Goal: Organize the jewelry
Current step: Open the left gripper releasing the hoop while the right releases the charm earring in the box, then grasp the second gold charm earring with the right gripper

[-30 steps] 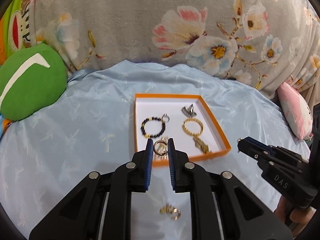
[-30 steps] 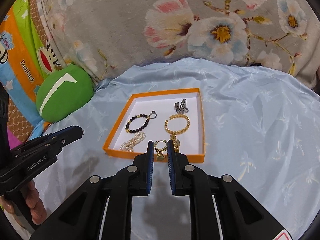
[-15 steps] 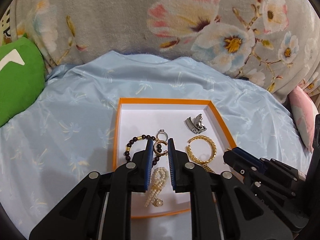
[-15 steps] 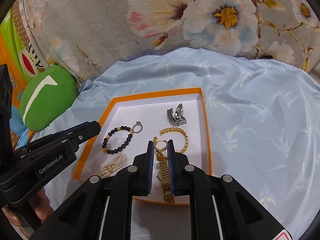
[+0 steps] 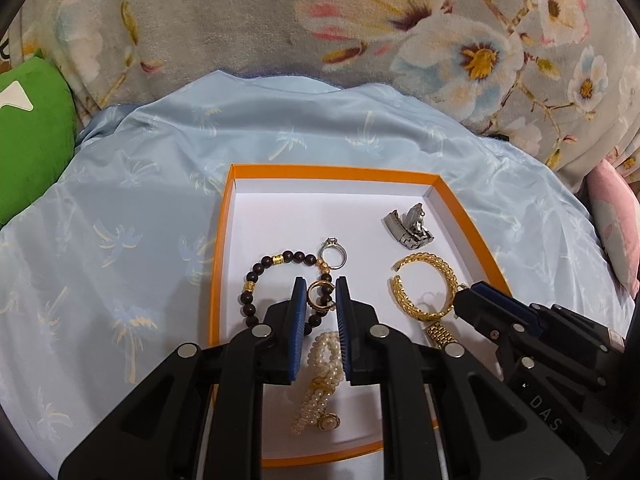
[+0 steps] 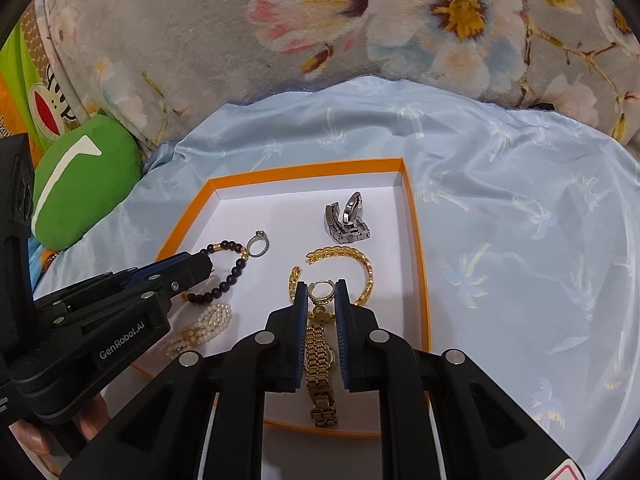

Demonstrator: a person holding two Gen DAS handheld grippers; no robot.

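Observation:
An orange-rimmed white tray (image 5: 224,240) (image 6: 416,240) lies on the blue cloth. In it lie a dark bead bracelet (image 5: 256,276), a silver ring (image 5: 334,252), a silver clasp (image 5: 410,228), a gold cuff (image 5: 424,292), a pearl piece (image 5: 320,384) and a gold watch (image 6: 320,372). My left gripper (image 5: 320,300) is shut on a gold ring (image 5: 320,298) above the bead bracelet. My right gripper (image 6: 320,296) is shut on a gold hoop earring (image 6: 320,294) above the gold cuff (image 6: 340,264) and watch. Each gripper shows in the other's view.
A green cushion (image 6: 80,180) lies left of the tray. A floral blanket (image 5: 320,20) rises behind the cloth. A pink cushion (image 5: 616,232) sits at the right edge.
Both grippers have moved forward from the tray's near edge to over its inside, each still holding its gold piece.

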